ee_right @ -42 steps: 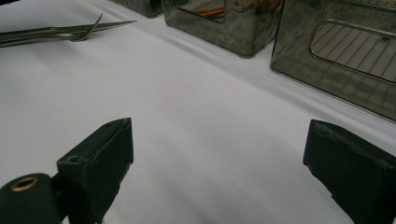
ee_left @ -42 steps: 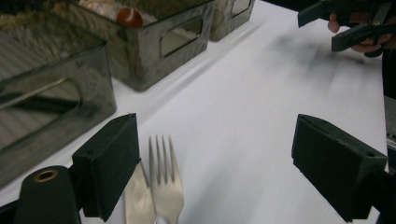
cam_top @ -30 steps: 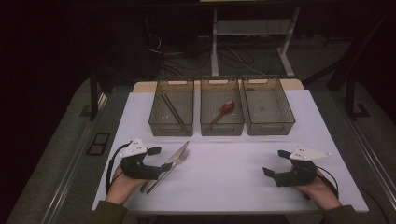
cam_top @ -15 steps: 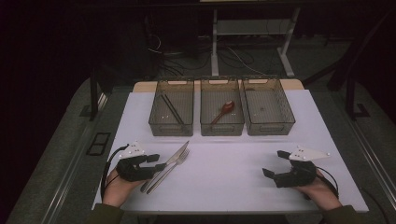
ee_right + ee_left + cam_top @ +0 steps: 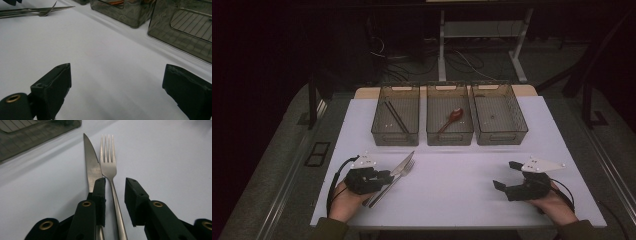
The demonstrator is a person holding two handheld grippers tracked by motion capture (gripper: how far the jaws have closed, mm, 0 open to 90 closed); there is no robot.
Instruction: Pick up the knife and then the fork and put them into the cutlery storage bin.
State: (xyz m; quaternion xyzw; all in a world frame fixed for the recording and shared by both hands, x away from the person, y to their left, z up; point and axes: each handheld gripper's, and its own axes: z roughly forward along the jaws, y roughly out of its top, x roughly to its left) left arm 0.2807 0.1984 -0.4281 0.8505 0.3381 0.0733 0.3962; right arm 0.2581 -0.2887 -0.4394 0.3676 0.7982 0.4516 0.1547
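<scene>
A steel knife (image 5: pixel 91 167) and a fork (image 5: pixel 108 162) lie side by side on the white mat, tips pointing away from me. My left gripper (image 5: pixel 114 181) rests low over their handles. Its jaws have just been closing. The fork's handle runs between them with a gap on each side, and the left jaw sits over the knife's blade. From above, the left gripper (image 5: pixel 382 179) covers the handles of the knife (image 5: pixel 406 161) and fork (image 5: pixel 401 174) at the front left. My right gripper (image 5: pixel 504 174) stands wide open at the front right, with bare mat between its jaws (image 5: pixel 116 72).
Three clear trays stand in a row at the back of the mat (image 5: pixel 452 175). The left tray (image 5: pixel 395 141) holds dark chopsticks (image 5: pixel 396 117). In the middle tray (image 5: pixel 449 141) lies a reddish spoon (image 5: pixel 453 117). The right tray (image 5: pixel 502 140) looks bare.
The left gripper's jaws have drawn closer together around the fork's handle. The right hand and gripper have kept still.
</scene>
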